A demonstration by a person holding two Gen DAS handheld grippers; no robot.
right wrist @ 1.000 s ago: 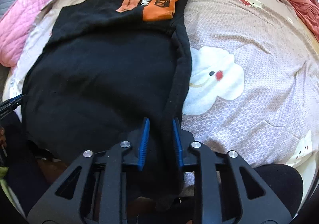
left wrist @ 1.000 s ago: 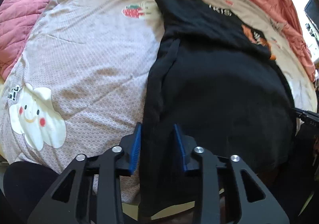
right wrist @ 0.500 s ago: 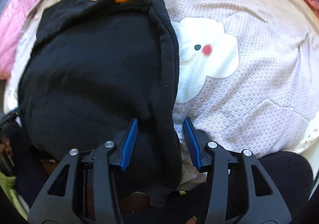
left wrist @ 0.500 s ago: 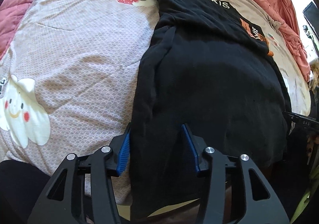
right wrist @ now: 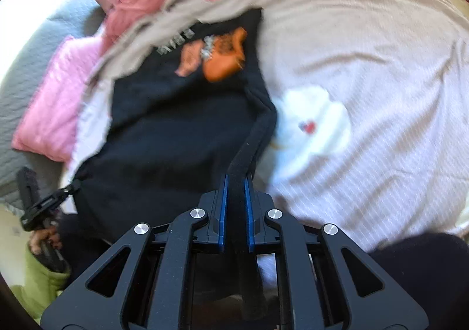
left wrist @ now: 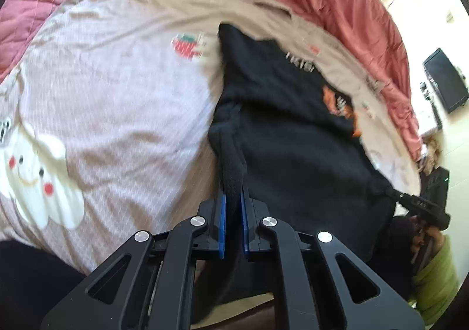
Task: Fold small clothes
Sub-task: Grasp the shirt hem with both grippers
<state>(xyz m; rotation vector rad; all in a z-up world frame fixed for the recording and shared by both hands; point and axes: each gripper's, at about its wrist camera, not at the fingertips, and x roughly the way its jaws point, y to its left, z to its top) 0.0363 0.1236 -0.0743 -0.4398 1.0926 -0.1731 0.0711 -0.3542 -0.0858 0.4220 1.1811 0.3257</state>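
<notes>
Black sweatshirt pinched at both near corners, on a printed bed cover.

On the left, the quilted pink blanket borders the pale cover, a thin waffle-textured cloth with a white cloud face and a strawberry print. The black sweatshirt, soft and thick with an orange patch, lies flat on the cover at its far part; its near hem is lifted. The left gripper points forward and slightly down, its blue pads pressed together on the rolled left edge of the hem. The right gripper has the same pose, jaws clamped on the right edge, which rises as a thick dark band. Both views are blurred.
</notes>
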